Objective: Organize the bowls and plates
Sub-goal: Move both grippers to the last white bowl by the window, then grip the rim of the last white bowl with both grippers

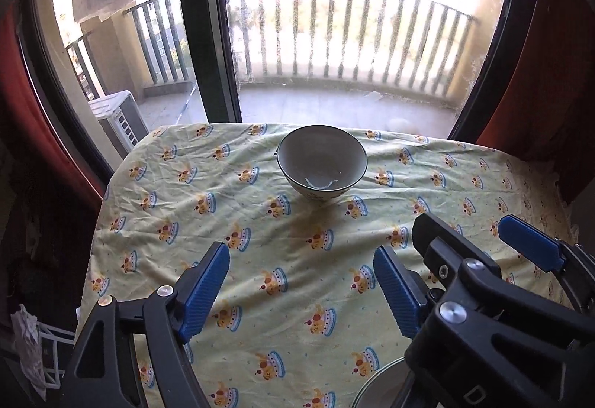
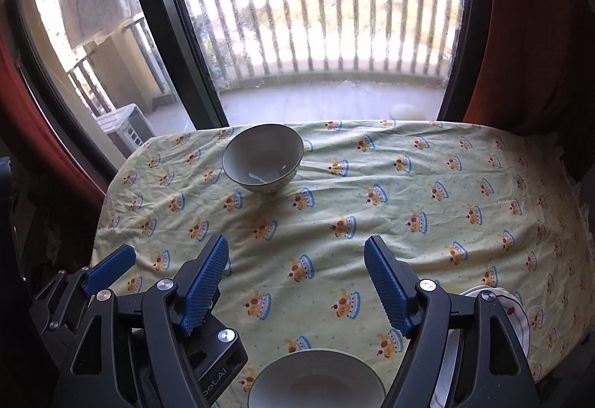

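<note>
The far bowl sits upright near the desk's window edge, straight ahead of the left hand-held gripper and off to the front-left of the right hand-held gripper, so the left looks better lined up. Both are spread wide, holding nothing. A nearer bowl lies just below the right one, with a plate beside it (partly hidden). Glazed, smooth ceramic, dark-rimmed and round; the wrinkled printed tablecloth may let them slide.
</note>
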`<action>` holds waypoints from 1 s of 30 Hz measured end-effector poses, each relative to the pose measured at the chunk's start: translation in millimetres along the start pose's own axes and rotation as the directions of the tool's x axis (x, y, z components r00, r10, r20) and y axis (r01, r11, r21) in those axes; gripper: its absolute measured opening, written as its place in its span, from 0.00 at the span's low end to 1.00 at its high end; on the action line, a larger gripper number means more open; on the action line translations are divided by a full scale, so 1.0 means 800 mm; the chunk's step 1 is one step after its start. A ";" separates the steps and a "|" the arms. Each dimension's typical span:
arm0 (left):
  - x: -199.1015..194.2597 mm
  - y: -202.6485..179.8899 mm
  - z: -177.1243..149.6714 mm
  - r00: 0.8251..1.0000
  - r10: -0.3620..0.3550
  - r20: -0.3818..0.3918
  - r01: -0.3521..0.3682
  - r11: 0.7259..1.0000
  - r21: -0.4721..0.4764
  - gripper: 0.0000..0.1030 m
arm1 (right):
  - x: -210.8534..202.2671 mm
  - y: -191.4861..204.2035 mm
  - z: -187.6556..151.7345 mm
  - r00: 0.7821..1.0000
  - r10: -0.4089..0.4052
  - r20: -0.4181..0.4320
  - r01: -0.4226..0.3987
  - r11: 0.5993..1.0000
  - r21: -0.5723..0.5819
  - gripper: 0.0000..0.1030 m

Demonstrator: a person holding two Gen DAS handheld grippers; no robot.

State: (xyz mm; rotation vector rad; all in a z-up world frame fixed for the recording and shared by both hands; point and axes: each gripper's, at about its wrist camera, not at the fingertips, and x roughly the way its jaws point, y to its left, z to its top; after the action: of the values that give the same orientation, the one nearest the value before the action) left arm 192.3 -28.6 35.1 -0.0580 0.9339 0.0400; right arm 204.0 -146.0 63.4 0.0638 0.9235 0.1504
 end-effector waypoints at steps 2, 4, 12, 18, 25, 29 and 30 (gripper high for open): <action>0.008 0.006 0.015 1.000 -0.003 0.006 0.003 1.000 0.002 0.80 | 0.008 0.007 0.015 1.000 -0.006 0.008 0.006 1.000 0.001 0.76; 0.017 0.012 0.029 1.000 -0.006 0.009 0.006 1.000 0.004 0.81 | 0.018 0.013 0.030 1.000 -0.014 0.014 0.014 1.000 0.001 0.76; 0.066 0.026 0.085 0.999 -0.028 0.024 0.027 0.999 0.026 0.81 | 0.068 0.031 0.085 0.998 -0.057 0.031 0.056 0.998 0.034 0.78; 0.113 0.027 0.115 0.999 -0.027 0.038 0.025 0.997 0.066 0.81 | 0.116 0.033 0.115 0.995 -0.088 0.044 0.084 0.993 0.079 0.78; 0.181 0.030 0.123 0.999 -0.036 -0.003 0.036 0.998 0.051 0.81 | 0.181 0.027 0.130 0.991 -0.132 0.025 0.129 0.987 0.092 0.77; 0.218 0.027 0.118 0.998 -0.043 -0.039 0.045 0.998 0.054 0.76 | 0.219 0.025 0.125 0.989 -0.149 -0.008 0.149 0.984 0.093 0.69; 0.226 0.027 0.117 0.998 -0.045 -0.048 0.048 0.997 0.056 0.74 | 0.228 0.023 0.122 0.988 -0.152 -0.019 0.153 0.983 0.097 0.69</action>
State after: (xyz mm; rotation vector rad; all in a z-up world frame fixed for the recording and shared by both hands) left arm 373.4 0.8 -55.6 -0.0278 0.9795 -0.0310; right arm 388.5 -98.1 -19.5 0.0826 0.9431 -0.0369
